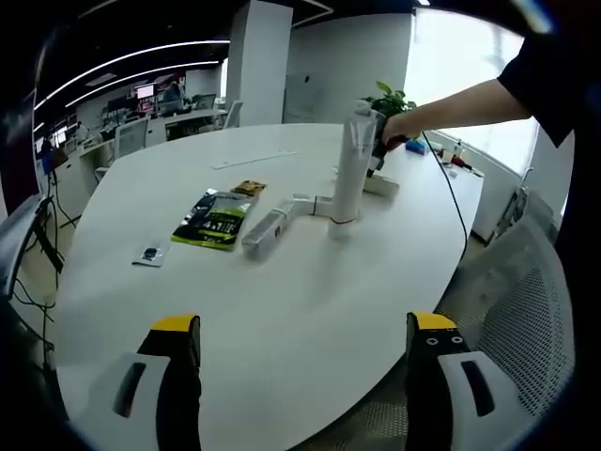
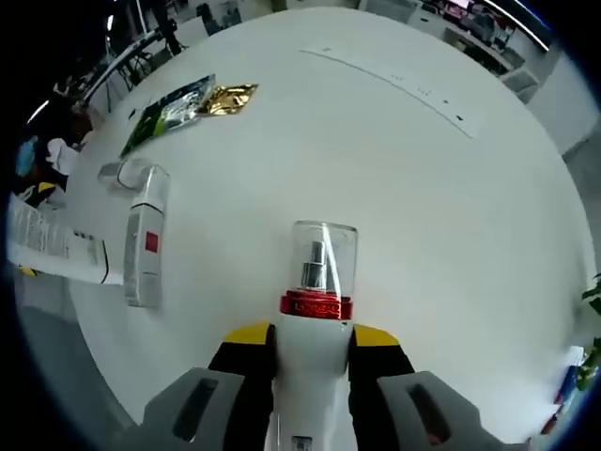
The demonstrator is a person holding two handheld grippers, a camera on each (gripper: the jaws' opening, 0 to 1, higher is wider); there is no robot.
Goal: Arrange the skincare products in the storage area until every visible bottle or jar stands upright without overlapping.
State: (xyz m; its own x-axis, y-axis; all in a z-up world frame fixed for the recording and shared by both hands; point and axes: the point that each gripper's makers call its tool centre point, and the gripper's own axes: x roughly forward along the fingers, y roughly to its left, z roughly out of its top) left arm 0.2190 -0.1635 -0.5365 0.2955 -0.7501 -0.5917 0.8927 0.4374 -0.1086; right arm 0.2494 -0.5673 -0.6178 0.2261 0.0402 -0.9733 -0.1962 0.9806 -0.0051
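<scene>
My right gripper (image 2: 310,362) clamps the spray bottle (image 1: 353,169) so it stands upright on the table (image 1: 282,310) at 1 o'clock, beside the flat-lying tube (image 2: 146,249), while my left gripper (image 1: 305,376) fingers wait wide apart, empty.

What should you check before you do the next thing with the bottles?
1. Right tongs gripping the spray bottle: ok, shut on its white body.
2. That bottle upright on the table: ok.
3. Left tongs free: ok, open, holding nothing.
4. White tube upright: not ok, lying flat.
5. Green sachet clear of the bottles: ok, apart.
6. Bottle's base touching the table: cannot tell.
</scene>
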